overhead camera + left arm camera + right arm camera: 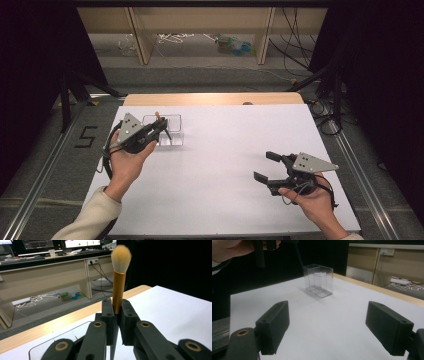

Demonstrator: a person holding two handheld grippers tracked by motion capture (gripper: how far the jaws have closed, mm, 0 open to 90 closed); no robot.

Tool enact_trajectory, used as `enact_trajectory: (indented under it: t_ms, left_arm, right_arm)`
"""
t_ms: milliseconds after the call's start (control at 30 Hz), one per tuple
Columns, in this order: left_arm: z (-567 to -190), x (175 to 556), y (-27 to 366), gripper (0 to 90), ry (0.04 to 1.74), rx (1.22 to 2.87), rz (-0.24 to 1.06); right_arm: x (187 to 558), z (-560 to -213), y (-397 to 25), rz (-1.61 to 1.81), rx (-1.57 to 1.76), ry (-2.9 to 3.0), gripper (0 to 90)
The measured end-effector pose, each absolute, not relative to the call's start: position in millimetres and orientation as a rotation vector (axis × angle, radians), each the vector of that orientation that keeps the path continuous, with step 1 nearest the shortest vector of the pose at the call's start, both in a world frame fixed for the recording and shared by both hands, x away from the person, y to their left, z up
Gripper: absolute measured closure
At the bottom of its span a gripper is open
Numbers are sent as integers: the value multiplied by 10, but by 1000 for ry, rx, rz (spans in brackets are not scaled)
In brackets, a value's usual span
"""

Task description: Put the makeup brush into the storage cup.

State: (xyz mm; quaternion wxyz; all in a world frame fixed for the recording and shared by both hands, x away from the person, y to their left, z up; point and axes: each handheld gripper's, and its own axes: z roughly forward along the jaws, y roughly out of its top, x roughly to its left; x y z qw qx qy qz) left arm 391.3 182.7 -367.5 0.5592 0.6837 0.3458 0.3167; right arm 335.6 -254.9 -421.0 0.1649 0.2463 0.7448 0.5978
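Note:
My left gripper [161, 126] is shut on a makeup brush [157, 116] and holds it over a clear plastic compartment box [176, 131] at the table's far left. In the left gripper view the brush [118, 287] stands upright between the jaws, gold ferrule and pale orange bristles on top, with its dark handle pointing down; the box's rim [50, 342] lies below. My right gripper [266, 166] rests low at the near right, open, with nothing between its pads [273, 327]. The right gripper view has the box [319, 280] ahead, with the other hand [232, 247] above it.
A white table [225, 150] has a wooden strip [215, 98] along its far edge. Beyond it are floor cables and wooden desk legs [140, 35]. Black curtains stand at both sides. Metal rails [45, 165] run beside the table.

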Motion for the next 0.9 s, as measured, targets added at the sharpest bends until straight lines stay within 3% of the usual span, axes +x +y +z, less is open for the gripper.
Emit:
enact_trajectory:
  t_ms: [900]
  left_arm:
    - [-3659, 4088, 1828, 830, 862, 1611, 777]
  right_arm:
    - [3356, -4221, -2540, 1699, 711, 2114, 200]
